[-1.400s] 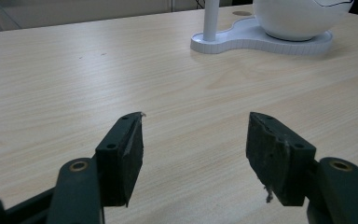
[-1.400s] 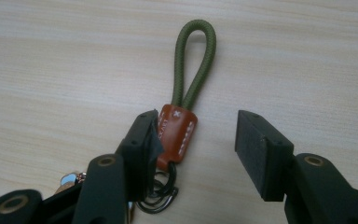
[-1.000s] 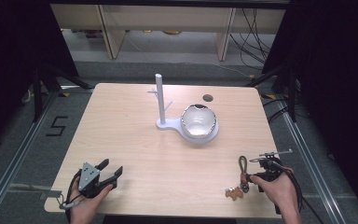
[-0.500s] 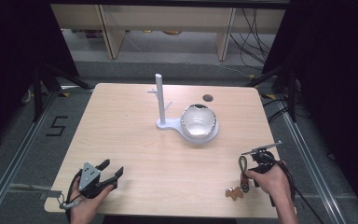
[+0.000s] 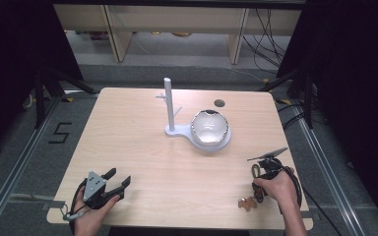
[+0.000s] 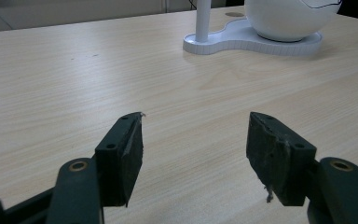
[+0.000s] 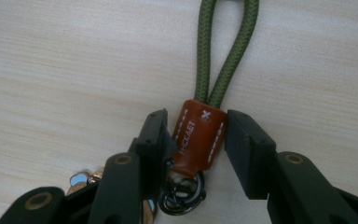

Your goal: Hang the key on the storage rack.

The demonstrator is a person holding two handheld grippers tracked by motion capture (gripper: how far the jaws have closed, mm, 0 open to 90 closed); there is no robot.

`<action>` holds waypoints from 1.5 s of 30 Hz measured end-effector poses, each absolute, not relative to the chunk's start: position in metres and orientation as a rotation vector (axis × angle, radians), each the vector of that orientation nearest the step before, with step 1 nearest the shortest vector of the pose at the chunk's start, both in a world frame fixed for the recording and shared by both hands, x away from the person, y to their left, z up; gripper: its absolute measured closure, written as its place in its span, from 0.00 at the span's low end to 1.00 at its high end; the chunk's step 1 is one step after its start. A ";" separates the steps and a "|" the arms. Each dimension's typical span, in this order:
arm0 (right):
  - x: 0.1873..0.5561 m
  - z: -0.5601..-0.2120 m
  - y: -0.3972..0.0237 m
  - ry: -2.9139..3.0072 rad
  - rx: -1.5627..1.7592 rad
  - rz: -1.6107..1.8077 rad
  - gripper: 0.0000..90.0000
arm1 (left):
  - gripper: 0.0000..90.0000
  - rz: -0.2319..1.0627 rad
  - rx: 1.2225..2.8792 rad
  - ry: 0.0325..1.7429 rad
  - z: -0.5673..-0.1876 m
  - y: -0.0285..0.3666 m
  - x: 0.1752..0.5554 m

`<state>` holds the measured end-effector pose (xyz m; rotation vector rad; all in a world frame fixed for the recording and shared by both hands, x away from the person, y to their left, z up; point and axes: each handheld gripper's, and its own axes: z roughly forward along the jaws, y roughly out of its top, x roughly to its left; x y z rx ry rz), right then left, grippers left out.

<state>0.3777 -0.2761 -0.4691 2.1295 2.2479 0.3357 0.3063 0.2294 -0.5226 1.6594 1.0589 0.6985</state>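
Note:
A keychain lies near the table's front right corner: an olive-green cord loop (image 7: 223, 56), a brown leather tag (image 7: 199, 140) stamped with letters, and metal rings with gold-coloured keys (image 5: 247, 202). My right gripper (image 7: 196, 133) is shut on the leather tag, one jaw pressed to each side, with the cord loop running out ahead on the wood. From above, the right gripper (image 5: 265, 169) is held in a hand just behind the keys. My left gripper (image 6: 193, 135) is open and holds nothing; it rests low at the front left (image 5: 119, 180).
A white stand (image 5: 197, 136) sits mid-table, with an upright post (image 5: 169, 101) bearing small pegs and a shiny round bowl (image 5: 208, 126) beside it. A dark round hole (image 5: 219, 103) marks the back right of the table (image 5: 128, 128). Dark frame legs flank the table.
The right hand and gripper have shifted slightly left and toward the keychain. The left gripper has stayed put.

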 end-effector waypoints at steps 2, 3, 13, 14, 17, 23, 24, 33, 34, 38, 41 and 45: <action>0.379 -0.470 -0.276 2.246 2.123 0.331 0.67 | 0.40 0.698 1.660 1.061 -0.523 0.229 0.306; 0.381 -0.469 -0.275 2.257 2.130 0.292 0.67 | 0.40 0.698 1.659 1.062 -0.523 0.229 0.307; 0.385 -0.473 -0.273 2.279 2.064 0.250 0.73 | 0.40 0.694 1.665 1.058 -0.522 0.229 0.306; 0.385 -0.471 -0.271 2.264 2.089 0.225 0.74 | 0.40 0.694 1.665 1.058 -0.522 0.229 0.306; 0.385 -0.472 -0.269 2.251 2.087 0.223 0.75 | 0.40 0.693 1.659 1.064 -0.522 0.229 0.306; 0.383 -0.472 -0.269 2.210 2.144 0.262 0.77 | 0.40 0.692 1.658 1.058 -0.523 0.229 0.306; 0.382 -0.471 -0.270 2.217 2.132 0.268 0.77 | 0.40 0.693 1.658 1.058 -0.523 0.229 0.306; 0.372 -0.463 -0.271 2.200 2.053 0.359 0.77 | 0.40 0.695 1.660 1.058 -0.523 0.229 0.306; 0.368 -0.460 -0.270 2.193 2.041 0.415 0.77 | 0.40 0.694 1.656 1.060 -0.523 0.229 0.306; 0.362 -0.456 -0.272 2.187 1.990 0.481 0.77 | 0.40 0.694 1.656 1.061 -0.523 0.229 0.306; 0.358 -0.453 -0.273 2.168 1.981 0.545 0.77 | 0.40 0.696 1.658 1.060 -0.523 0.229 0.306; 0.354 -0.451 -0.275 2.175 1.943 0.606 0.77 | 0.40 0.694 1.656 1.063 -0.523 0.229 0.306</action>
